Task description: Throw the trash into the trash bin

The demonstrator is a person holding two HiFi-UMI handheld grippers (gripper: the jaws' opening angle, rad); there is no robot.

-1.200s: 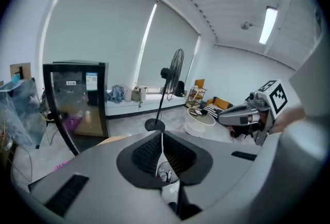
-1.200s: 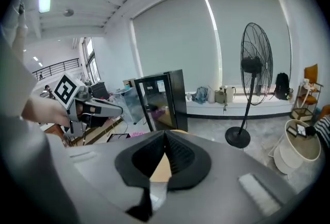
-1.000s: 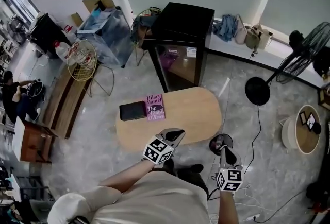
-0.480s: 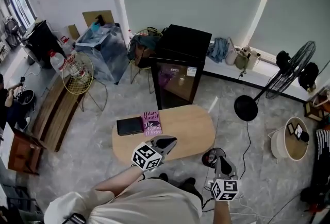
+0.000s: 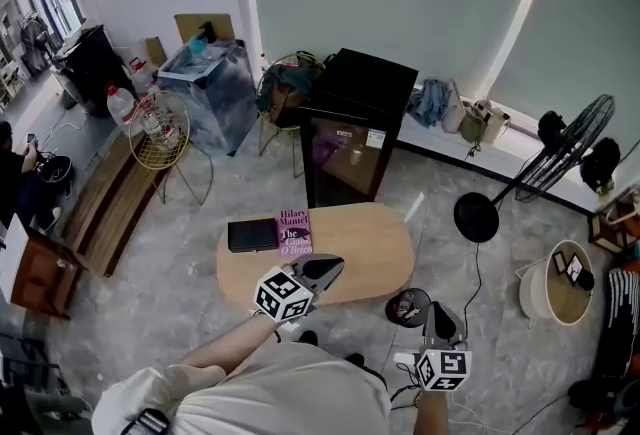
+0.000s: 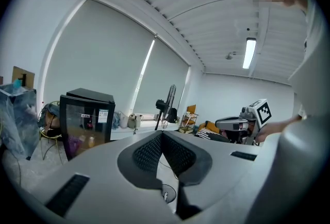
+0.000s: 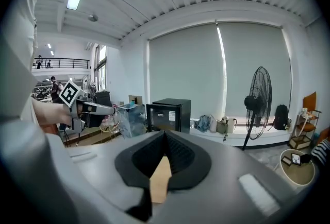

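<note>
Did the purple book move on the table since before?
No. The purple book still lies at the wooden table's left end, right beside the flat black object, as before.

On the purple book (image 5: 295, 231) lying on the wooden table (image 5: 370, 243) we read "Hilary Mantel" across the top of the cover. The title below it starts with "The"; the rest is too small for us to be sure of. The white sticker (image 5: 376, 137) on the glass door of the black fridge (image 5: 352, 148) bears print too fine to read. The cubes on the left gripper (image 5: 335, 266) and the right gripper (image 5: 437, 308) carry black-and-white square markers.
</note>
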